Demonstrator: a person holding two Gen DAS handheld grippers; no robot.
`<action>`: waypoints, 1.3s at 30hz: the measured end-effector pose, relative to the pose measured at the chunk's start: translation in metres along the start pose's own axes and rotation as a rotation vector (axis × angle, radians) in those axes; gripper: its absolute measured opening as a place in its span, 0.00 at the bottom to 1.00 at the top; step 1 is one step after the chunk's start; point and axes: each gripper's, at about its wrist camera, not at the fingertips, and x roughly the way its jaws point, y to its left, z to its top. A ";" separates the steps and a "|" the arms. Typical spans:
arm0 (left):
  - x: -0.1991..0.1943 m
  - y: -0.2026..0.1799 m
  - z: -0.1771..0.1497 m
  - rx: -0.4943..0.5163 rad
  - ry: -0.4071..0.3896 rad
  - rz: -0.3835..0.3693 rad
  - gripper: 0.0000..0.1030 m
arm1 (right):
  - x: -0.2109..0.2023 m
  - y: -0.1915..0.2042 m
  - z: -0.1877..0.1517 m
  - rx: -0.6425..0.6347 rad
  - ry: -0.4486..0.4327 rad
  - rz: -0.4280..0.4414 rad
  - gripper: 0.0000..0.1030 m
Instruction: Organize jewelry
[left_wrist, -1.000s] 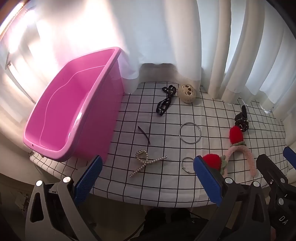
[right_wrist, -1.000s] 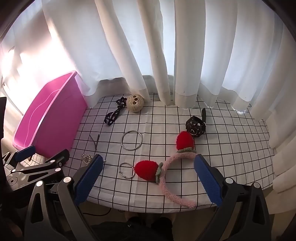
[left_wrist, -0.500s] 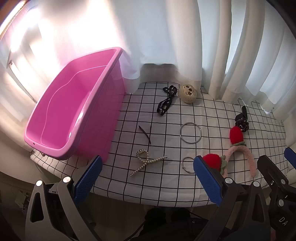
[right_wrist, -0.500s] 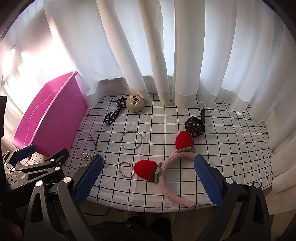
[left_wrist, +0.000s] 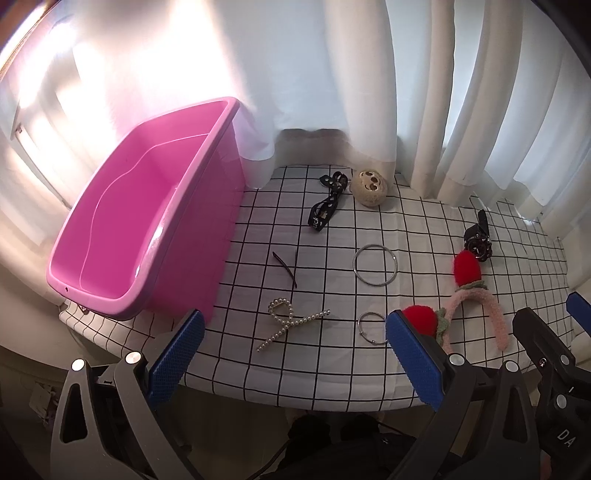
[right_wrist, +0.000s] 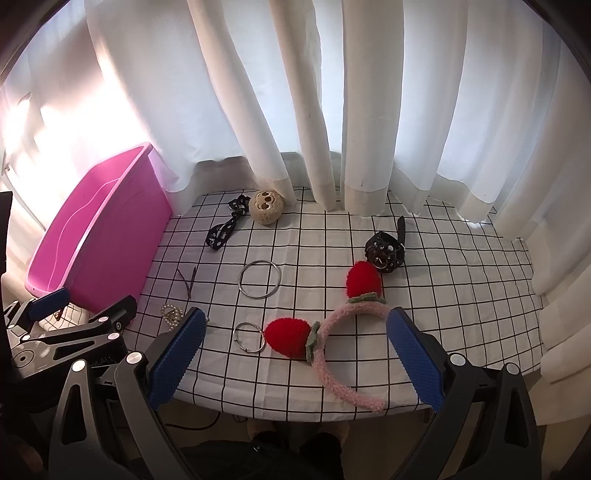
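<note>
A pink bin (left_wrist: 147, 229) stands at the table's left (right_wrist: 96, 236). On the checked cloth lie a pearl hair clip (left_wrist: 290, 326), a black hairpin (left_wrist: 284, 267), a large silver bangle (left_wrist: 375, 264), a small ring (left_wrist: 371, 328), a pink strawberry headband (right_wrist: 332, 332), a black watch (right_wrist: 386, 253), a black strap (right_wrist: 223, 229) and a beige ball (right_wrist: 266, 206). My left gripper (left_wrist: 291, 363) is open and empty, at the table's front edge before the pearl clip. My right gripper (right_wrist: 293, 360) is open and empty, in front of the headband.
White curtains (right_wrist: 332, 110) hang behind the table and brush its back edge. The table's front edge (right_wrist: 295, 410) lies just under both grippers. The right gripper's finger shows at the right of the left wrist view (left_wrist: 543, 350).
Both grippers have drifted slightly; the view shifts a little. Nothing on the table has moved and both stay open.
</note>
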 end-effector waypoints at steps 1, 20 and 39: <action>0.000 0.000 0.000 0.000 0.000 0.000 0.94 | 0.000 0.000 0.000 -0.001 0.000 0.001 0.91; -0.001 0.002 0.000 0.001 -0.003 -0.002 0.94 | 0.000 0.001 -0.002 0.001 0.003 0.002 0.91; -0.002 0.001 0.000 0.003 -0.006 -0.005 0.94 | 0.000 0.002 -0.003 0.001 0.003 0.002 0.91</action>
